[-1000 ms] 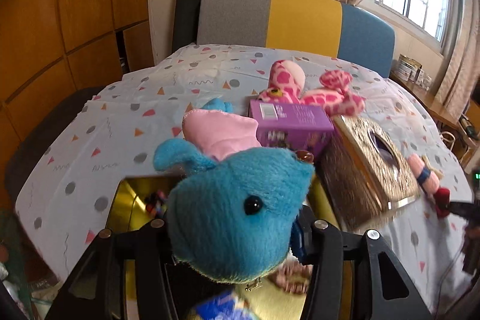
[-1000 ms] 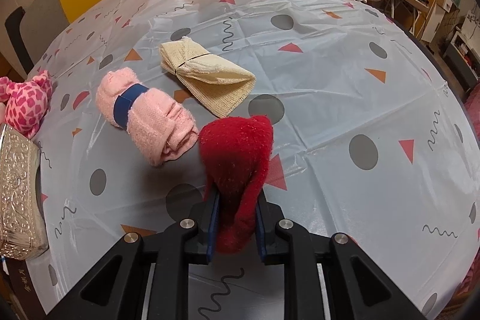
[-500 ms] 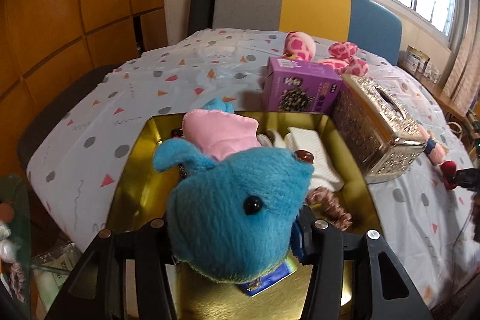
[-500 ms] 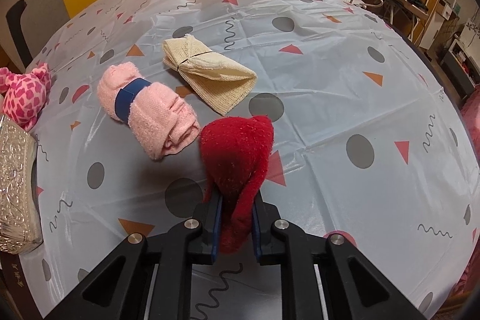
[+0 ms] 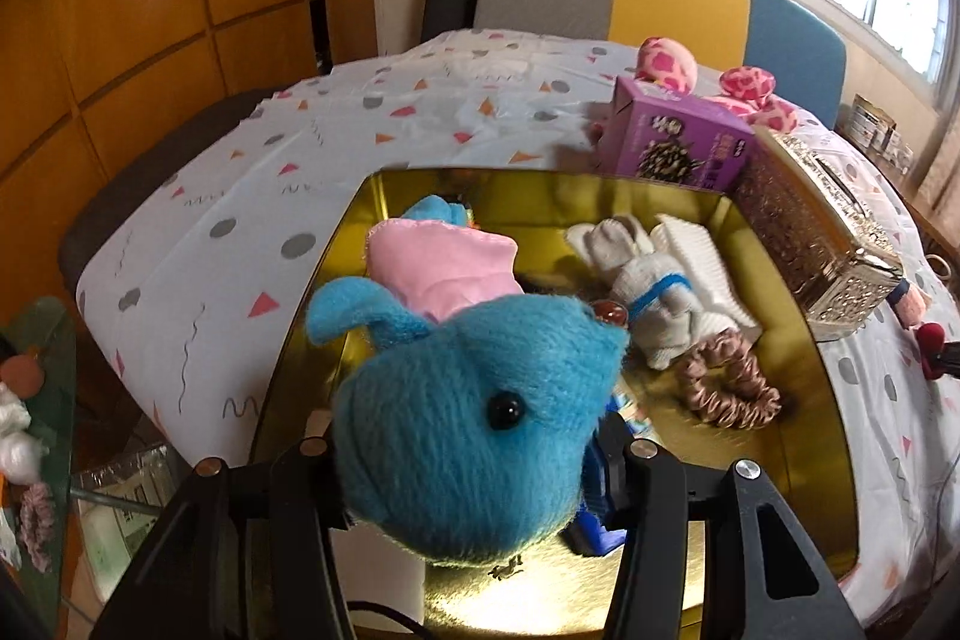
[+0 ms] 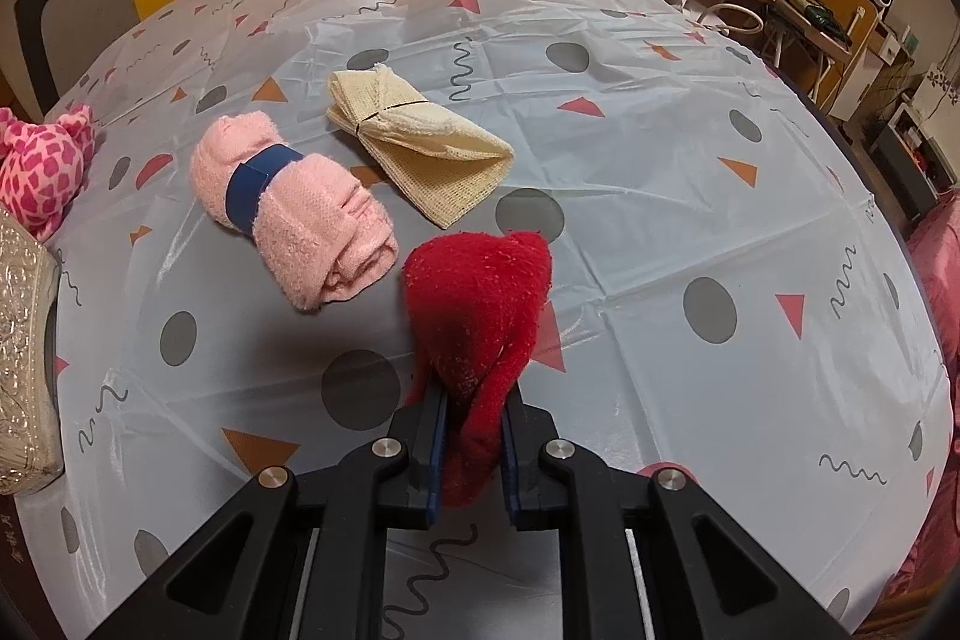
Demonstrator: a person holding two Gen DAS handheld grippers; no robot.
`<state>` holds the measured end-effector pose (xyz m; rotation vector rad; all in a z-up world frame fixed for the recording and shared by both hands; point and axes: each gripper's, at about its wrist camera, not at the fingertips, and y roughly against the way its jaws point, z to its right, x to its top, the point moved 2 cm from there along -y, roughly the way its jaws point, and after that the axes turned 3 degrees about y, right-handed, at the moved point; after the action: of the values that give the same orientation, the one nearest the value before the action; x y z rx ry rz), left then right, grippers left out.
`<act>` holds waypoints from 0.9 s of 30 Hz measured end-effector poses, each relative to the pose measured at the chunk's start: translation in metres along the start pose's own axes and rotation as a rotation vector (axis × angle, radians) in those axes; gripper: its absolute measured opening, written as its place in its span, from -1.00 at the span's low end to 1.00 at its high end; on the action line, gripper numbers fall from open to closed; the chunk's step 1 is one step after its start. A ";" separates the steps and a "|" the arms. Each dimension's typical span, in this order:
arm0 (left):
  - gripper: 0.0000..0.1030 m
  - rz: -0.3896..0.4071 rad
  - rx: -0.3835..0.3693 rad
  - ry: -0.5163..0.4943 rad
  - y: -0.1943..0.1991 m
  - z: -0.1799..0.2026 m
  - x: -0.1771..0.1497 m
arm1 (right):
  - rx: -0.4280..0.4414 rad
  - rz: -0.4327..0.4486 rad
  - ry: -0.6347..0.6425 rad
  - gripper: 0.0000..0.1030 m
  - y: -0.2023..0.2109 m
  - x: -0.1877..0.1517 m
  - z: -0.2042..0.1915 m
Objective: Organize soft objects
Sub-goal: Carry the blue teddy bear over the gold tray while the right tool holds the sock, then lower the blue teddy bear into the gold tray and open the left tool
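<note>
The left hand-held gripper [image 5: 474,466] clamps the blue plush [image 5: 480,424] above the gold tray [image 5: 834,460], likely for dropping in. The right hand-held gripper [image 6: 474,448] grasps the red cloth [image 6: 480,304]; pink towel roll [image 6: 294,196] waits mid-table.

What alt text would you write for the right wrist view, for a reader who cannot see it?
The right claw is shut on a red cloth above a patterned tablecloth. Beyond it lie a pink towel with a blue band and a folded cream cloth, apart from each other.
</note>
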<state>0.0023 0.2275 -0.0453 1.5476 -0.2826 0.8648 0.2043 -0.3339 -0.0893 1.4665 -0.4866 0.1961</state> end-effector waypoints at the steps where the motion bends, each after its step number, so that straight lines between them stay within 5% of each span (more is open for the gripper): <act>1: 0.05 -0.009 0.002 0.002 -0.002 -0.001 -0.002 | -0.003 0.001 0.002 -0.75 0.000 0.000 0.000; 13: 0.47 -0.032 -0.019 0.017 -0.012 -0.004 -0.008 | 0.020 0.002 -0.053 -0.80 0.007 0.003 0.003; 17: 0.53 -0.006 -0.016 0.020 -0.006 -0.002 -0.003 | 0.064 0.082 -0.069 -0.80 0.034 0.014 -0.001; 27: 0.60 0.019 -0.022 0.037 0.009 -0.004 0.002 | 0.119 0.154 0.066 -0.80 0.070 0.063 -0.084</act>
<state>-0.0036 0.2301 -0.0374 1.5094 -0.2790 0.9017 0.2478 -0.2540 -0.0019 1.5334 -0.5421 0.4005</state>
